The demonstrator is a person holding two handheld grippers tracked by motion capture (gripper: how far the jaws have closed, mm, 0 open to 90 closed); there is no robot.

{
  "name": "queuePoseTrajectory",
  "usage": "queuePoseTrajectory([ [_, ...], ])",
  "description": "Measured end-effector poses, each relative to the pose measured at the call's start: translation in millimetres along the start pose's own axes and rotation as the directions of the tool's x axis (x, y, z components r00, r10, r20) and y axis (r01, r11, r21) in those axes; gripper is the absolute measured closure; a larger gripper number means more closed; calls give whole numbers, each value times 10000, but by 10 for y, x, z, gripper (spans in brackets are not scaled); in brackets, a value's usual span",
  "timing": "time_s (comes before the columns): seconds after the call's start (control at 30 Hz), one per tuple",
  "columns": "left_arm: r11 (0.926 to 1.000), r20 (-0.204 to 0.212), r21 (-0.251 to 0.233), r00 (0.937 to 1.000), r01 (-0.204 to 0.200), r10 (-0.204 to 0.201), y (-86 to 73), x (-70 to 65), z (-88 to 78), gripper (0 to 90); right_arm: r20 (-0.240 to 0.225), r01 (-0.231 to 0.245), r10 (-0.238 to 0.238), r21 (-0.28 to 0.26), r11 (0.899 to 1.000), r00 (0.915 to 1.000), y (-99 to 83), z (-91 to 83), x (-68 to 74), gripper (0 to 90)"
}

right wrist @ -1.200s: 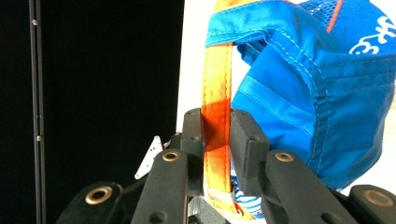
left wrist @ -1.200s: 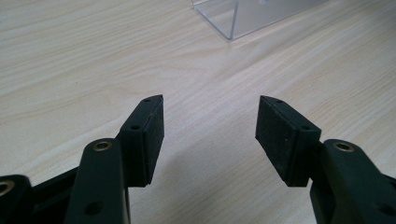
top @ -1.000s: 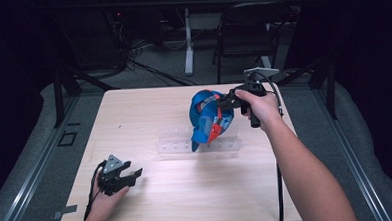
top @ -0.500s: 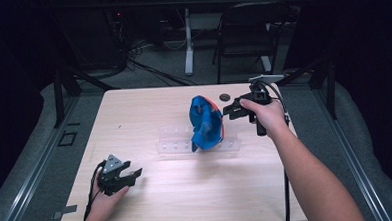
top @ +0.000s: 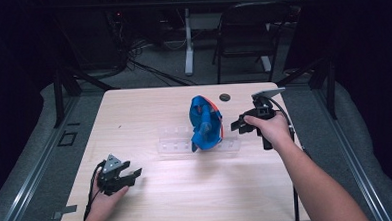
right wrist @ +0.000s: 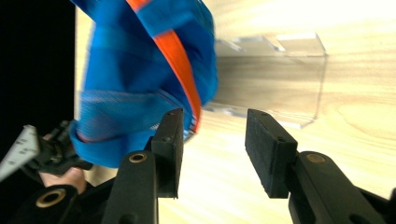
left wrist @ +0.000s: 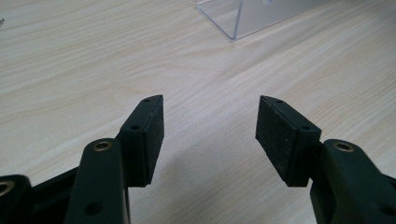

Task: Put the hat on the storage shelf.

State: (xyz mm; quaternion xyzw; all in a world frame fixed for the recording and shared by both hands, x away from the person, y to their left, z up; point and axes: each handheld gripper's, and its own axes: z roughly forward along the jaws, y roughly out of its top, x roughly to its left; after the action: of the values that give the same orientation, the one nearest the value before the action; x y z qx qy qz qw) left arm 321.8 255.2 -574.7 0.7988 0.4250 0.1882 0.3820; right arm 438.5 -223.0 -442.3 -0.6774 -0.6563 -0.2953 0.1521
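Light wooden table, rectangular, set on a grey floor in a dark room. A long clear acrylic rack lies across the table's middle. A blue mesh shoe with an orange stripe stands toe-down against the right part of this rack, touching it, leaning slightly. A small dark round disc lies on the table behind the shoe, apart from it, near the far edge.

Left gripper: held by the person's left hand at the near left part of the table, low over the wood, well apart from the rack and the shoe. In the left gripper view its jaws stand wide apart with bare wood between them; a corner of the acrylic rack shows ahead.

Right gripper: held by the person's right hand just to the right of the shoe, pointing toward it, near but not touching. In the right gripper view the gripper has its jaws apart and nothing between them; the shoe sits close ahead beside one jaw, blurred, with the rack beyond. The left hand and its gripper show farther off in that view.
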Motion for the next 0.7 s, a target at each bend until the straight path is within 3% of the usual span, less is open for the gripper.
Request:
queuePoseTrajectory([
  [0.37, 10000, -29, -18, 10000, 24, -24, -1, -1, -1, 421, 629, 272, -285, 208, 9994, 9976, -208, 111, -201, 569],
  [0.47, 10000, -24, 11, 10000, 33, -33, -1, -4, -3, 421, 598, 141, -152, 183, 9997, 9981, -281, 143, -267, 566],
  [0.6, 10000, -13, 15, 10000, 9, -9, 0, -1, -3, 422, 690, 336, -370, 504, 9982, 9969, -393, 134, -338, 559],
  [0.7, 10000, -25, 11, 10000, 38, -38, -1, -5, -4, 421, 514, 321, -340, 362, 9988, 9981, -511, 138, -394, 552],
])
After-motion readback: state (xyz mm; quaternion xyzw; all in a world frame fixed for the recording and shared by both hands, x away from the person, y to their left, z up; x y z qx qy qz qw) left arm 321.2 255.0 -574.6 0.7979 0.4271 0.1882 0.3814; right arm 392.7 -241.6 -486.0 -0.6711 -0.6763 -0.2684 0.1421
